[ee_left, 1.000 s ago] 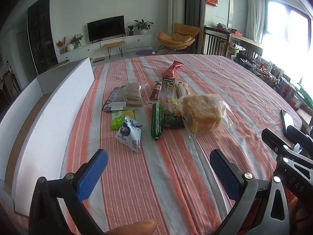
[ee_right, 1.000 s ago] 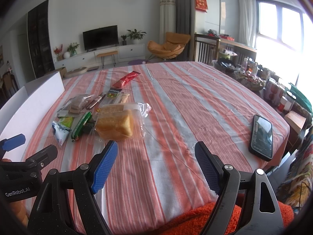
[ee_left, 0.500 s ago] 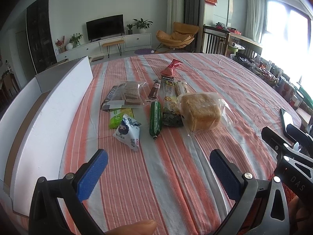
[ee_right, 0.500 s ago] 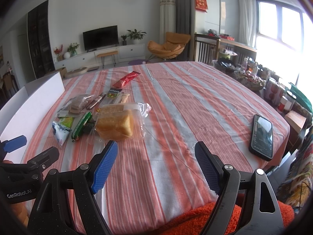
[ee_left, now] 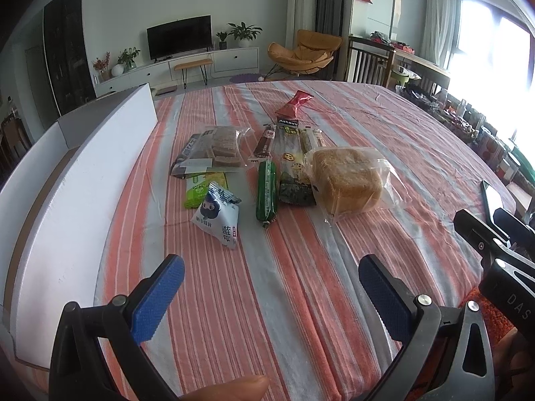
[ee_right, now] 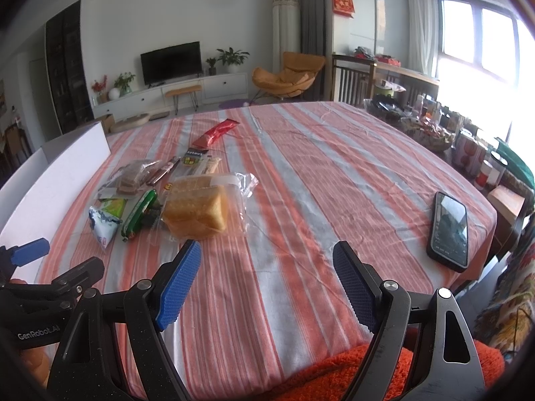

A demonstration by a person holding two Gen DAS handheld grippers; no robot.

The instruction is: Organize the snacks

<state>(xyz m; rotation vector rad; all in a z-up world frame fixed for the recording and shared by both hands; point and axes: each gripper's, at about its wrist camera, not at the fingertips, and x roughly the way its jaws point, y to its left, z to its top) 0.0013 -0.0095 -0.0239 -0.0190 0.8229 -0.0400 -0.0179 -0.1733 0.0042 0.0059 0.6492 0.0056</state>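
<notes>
"GenRobot.AI" on the left gripper [ee_right: 33, 257] — "Astavi" on a clear snack pack [ee_left: 290, 140].

I am in a home's open living and dining room. My striped tablecloth [ee_left: 301, 267] covers a large dining table. Beyond it stand a flat television [ee_left: 179, 36] on a low white cabinet [ee_left: 200, 63], potted plants [ee_left: 243, 31], an orange lounge chair [ee_left: 306, 51], and bright curtained windows [ee_right: 468, 36].
</notes>
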